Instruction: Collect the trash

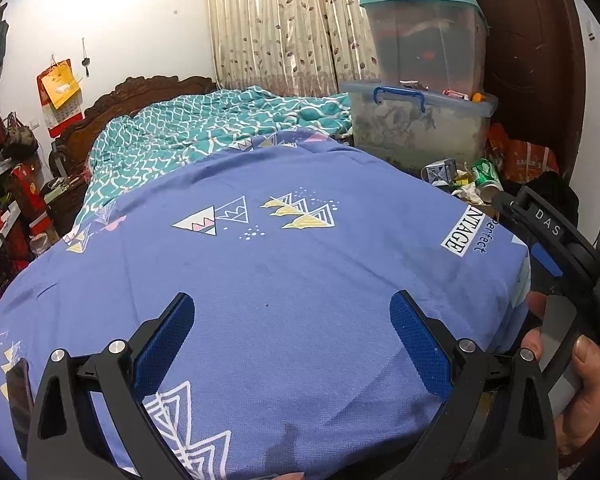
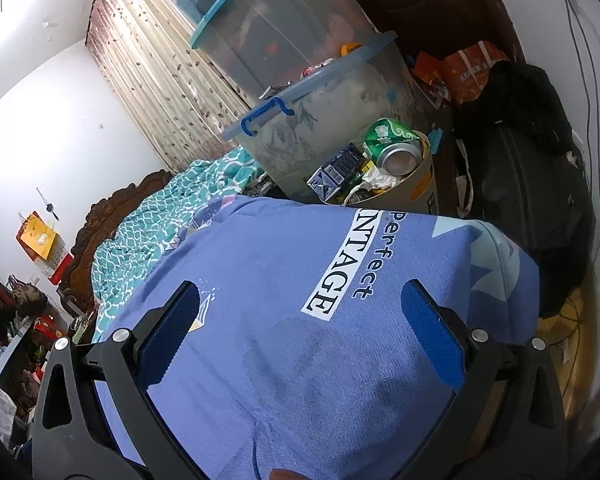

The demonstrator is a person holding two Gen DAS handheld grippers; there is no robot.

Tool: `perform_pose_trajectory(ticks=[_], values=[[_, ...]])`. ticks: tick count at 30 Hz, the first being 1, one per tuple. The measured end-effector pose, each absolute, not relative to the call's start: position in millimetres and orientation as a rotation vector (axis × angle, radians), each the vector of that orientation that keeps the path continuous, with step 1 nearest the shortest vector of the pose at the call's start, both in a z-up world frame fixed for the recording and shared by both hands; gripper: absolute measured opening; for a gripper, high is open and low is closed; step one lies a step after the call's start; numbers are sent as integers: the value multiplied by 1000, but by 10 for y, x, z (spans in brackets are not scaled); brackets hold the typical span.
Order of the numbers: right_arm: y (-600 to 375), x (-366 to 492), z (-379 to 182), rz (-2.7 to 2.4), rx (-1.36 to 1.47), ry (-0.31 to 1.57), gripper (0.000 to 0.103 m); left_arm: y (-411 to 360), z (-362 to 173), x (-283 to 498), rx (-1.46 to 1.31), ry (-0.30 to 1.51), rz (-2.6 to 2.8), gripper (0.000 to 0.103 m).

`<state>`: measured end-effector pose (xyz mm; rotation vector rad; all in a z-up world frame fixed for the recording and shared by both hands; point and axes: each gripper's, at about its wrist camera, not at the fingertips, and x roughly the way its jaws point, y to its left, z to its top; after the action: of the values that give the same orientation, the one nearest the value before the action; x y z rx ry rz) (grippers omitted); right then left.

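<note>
Both grippers hung over the bed (image 1: 300, 272), jaws spread wide with nothing between them. The left gripper (image 1: 292, 340) sat over the middle of the blue sheet; the right gripper (image 2: 300, 332) was over the sheet's right part, near the printed "VINTAGE" label (image 2: 328, 280). That one pointed toward the trash bin (image 2: 420, 196), probably because the rubbish was there.

The bin stood on the floor just past the far right edge of the bed, beside the stacked storage boxes (image 2: 312, 120). It was already heaped: a dented green can (image 2: 392, 144) lay on top on its side, base toward the camera; a blue carton (image 2: 336, 172) leaned at the left rim, with crumpled white paper (image 2: 376, 178) between them.

No loose trash showed on the sheet. A dark phone-like slab (image 1: 18, 400) lay at the bed's near left edge, probably not trash. Judged: collecting looked nearly done, or the grippers were only searching.
</note>
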<state>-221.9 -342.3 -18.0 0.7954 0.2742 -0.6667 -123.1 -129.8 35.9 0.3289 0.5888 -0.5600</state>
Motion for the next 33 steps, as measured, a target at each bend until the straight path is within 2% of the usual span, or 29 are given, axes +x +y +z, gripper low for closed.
perform_pose_trajectory(ticks=[26, 33], values=[[-3200, -2133, 7, -762, 618, 351, 100, -2037, 412, -539, 458, 570, -601, 94], [-3101, -2052, 32, -773, 563, 379, 100, -1903, 333, -363, 419, 633, -589, 94]])
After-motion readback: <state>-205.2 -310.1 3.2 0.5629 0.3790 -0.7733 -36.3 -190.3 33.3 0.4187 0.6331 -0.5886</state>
